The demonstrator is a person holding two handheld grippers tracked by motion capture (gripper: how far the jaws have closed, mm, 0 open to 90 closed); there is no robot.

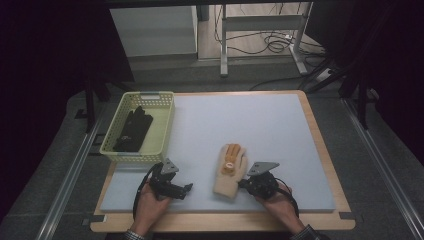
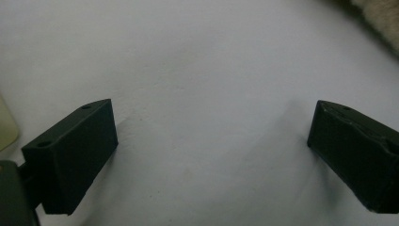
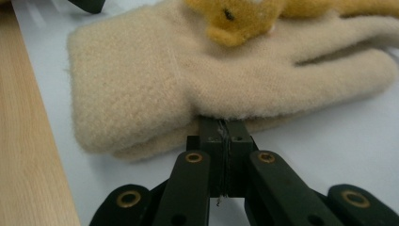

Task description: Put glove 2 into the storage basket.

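Right hand-held gripper (image 3: 225,123) pinched together on beige glove (image 3: 155,84) edge; left hand-held gripper (image 2: 211,155) apart, empty.

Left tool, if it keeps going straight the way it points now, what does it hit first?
Probably the pale mat: the left tool, jaws wide apart, looks down on bare mat. The beige glove lies off to one side, likely out of its line, though depth is unclear.

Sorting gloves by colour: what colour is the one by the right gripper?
The glove is cream-beige with orange-yellow trim, clearest in the right gripper view.
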